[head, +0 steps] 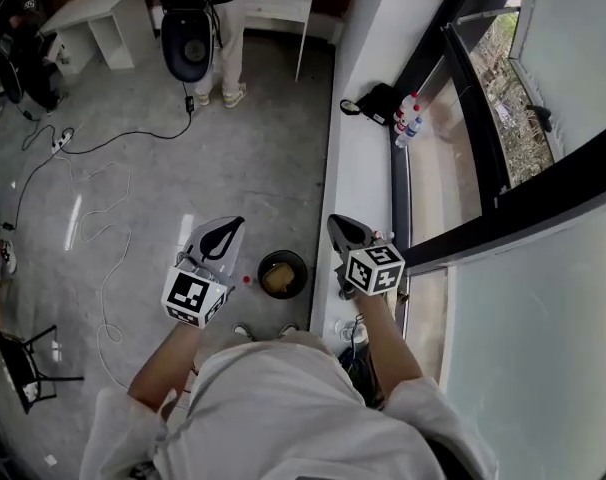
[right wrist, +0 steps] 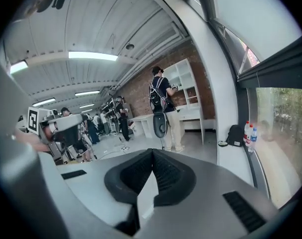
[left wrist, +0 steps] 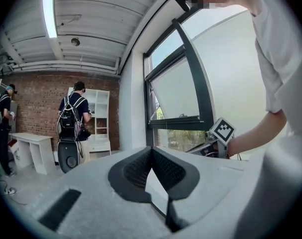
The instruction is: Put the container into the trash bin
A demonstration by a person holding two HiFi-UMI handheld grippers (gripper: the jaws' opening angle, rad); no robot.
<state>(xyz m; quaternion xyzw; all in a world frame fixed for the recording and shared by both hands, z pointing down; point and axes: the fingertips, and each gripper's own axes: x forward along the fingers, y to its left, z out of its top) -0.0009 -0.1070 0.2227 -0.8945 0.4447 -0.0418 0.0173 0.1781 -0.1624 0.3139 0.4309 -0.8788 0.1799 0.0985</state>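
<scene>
A round black trash bin (head: 282, 274) stands on the grey floor just ahead of the person's feet, with something tan lying inside it; I cannot tell what it is. A small red object (head: 247, 280) lies on the floor to its left. My left gripper (head: 226, 228) is held up above and left of the bin, its jaws shut with nothing between them (left wrist: 151, 149). To the right of the bin, my right gripper (head: 339, 225) is also raised, shut and empty (right wrist: 152, 152). Neither touches the bin.
A white window ledge (head: 358, 168) runs along the right, carrying a black bag (head: 375, 101) and bottles (head: 407, 118). A person with a backpack (head: 218, 28) stands ahead by a white desk (head: 98, 18). Cables (head: 93, 208) trail over the floor at left; a black chair (head: 23, 368) is near left.
</scene>
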